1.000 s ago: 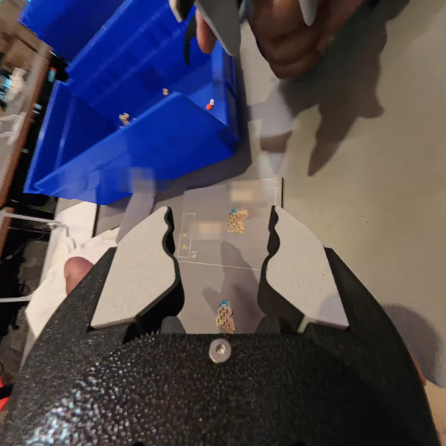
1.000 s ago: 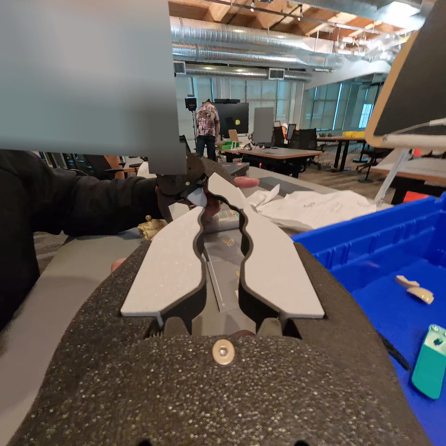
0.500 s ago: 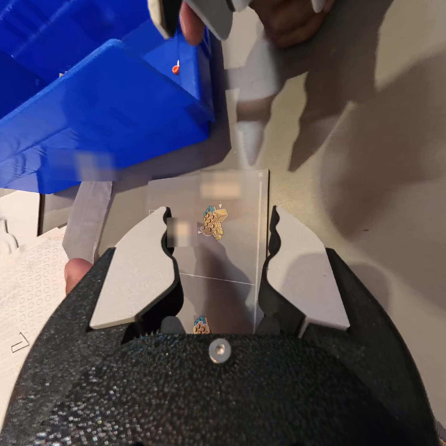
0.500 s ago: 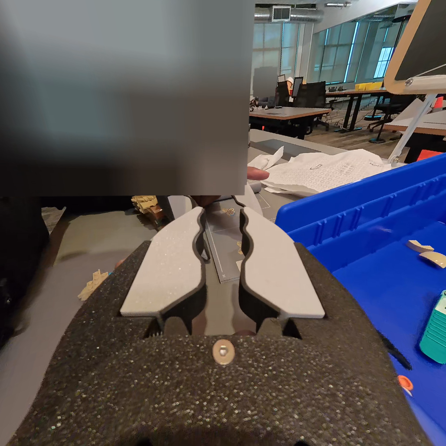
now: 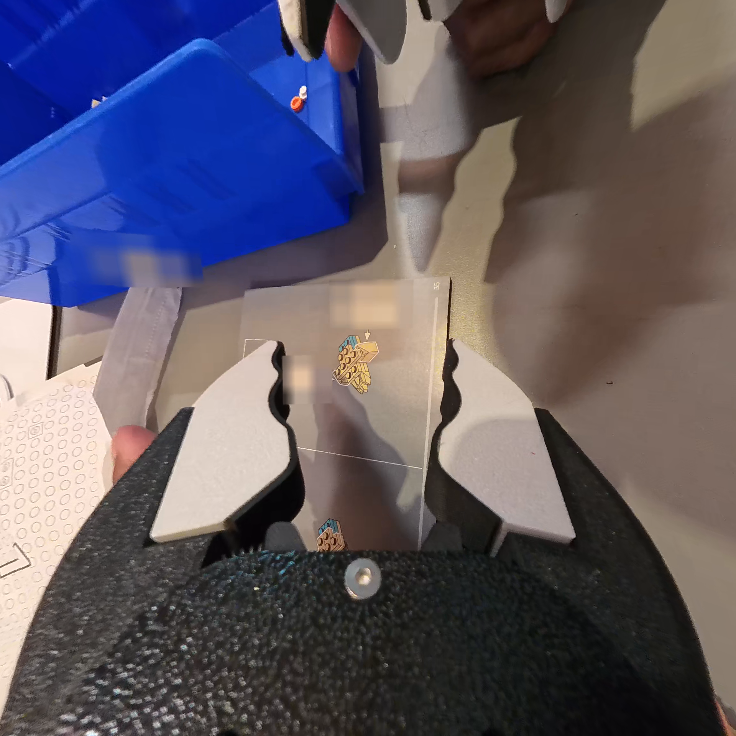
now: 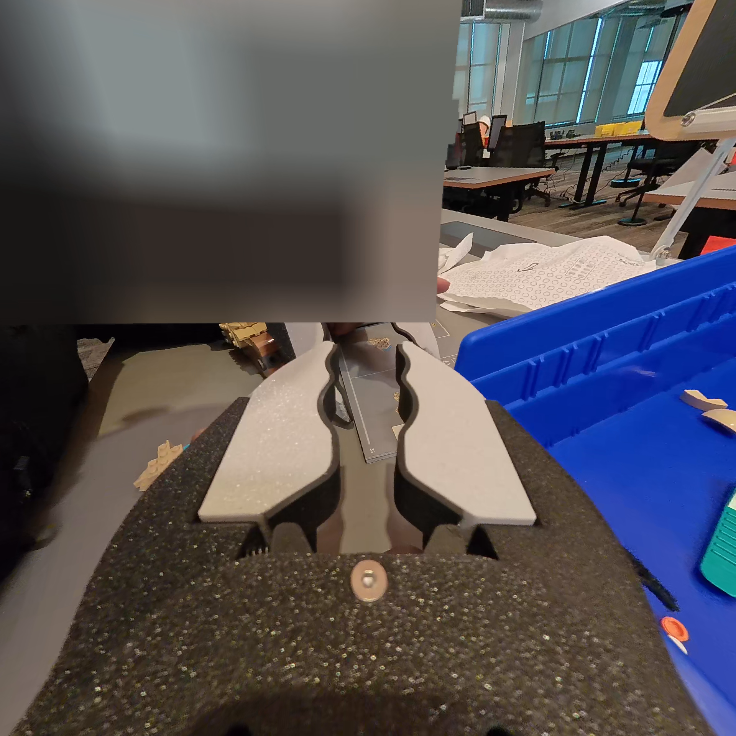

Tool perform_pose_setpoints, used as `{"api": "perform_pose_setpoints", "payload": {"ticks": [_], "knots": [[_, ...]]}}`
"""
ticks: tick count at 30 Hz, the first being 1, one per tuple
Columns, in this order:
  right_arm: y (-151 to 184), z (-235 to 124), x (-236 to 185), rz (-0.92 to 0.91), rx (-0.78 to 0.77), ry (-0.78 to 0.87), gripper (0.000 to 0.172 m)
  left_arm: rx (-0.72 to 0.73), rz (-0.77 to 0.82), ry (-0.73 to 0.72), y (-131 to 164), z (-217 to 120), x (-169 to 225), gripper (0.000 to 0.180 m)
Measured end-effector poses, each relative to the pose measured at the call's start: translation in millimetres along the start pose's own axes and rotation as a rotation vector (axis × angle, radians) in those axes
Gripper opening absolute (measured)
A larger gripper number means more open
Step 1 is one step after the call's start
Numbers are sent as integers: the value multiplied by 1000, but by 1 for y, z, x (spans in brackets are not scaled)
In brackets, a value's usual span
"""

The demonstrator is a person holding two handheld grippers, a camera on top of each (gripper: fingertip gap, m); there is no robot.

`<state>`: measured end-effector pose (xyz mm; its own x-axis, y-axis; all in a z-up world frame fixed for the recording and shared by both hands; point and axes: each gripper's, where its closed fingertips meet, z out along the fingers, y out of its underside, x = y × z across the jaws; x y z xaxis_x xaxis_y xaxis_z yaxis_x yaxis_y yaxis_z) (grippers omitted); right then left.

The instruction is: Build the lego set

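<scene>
My left gripper (image 5: pixel 364 346) is open and empty. It hovers over an open grey instruction booklet (image 5: pixel 358 430) that lies flat on the grey table (image 5: pixel 597 318); the page shows drawings of a tan and teal brick build. My right gripper (image 6: pixel 365 346) has its jaws partly apart with nothing between the pads. It points at the same booklet (image 6: pixel 370 402) from the opposite side. In the left wrist view the right gripper (image 5: pixel 342 40) shows at the top edge, by the corner of a blue bin (image 5: pixel 179 159), with a person's hand behind it.
The blue bin (image 6: pixel 597 358) holds a teal part (image 6: pixel 721 553), tan curved parts (image 6: pixel 705 398) and an orange part (image 6: pixel 673 629). A small tan brick build (image 6: pixel 157 466) and a brown and tan model (image 6: pixel 255 342) stand on the table. A white printed paper bag (image 5: pixel 44 458) lies beside the booklet. My right fingertips sit around 10 cm from my left ones.
My left gripper has moved in over the booklet, so the page looks larger and the bins have slid up and left. My right gripper has dropped lower beside the bin. Both jaws kept their opening.
</scene>
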<state>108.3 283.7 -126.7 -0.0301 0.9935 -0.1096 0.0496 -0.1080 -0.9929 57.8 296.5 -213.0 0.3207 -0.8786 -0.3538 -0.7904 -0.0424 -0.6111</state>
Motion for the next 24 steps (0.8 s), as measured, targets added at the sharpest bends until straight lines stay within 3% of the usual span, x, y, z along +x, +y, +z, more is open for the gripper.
{"api": "perform_pose_setpoints", "payload": {"ticks": [24], "knots": [[2, 1, 0, 5, -13, -2, 27, -6, -22, 13, 1, 2, 1, 72]]}}
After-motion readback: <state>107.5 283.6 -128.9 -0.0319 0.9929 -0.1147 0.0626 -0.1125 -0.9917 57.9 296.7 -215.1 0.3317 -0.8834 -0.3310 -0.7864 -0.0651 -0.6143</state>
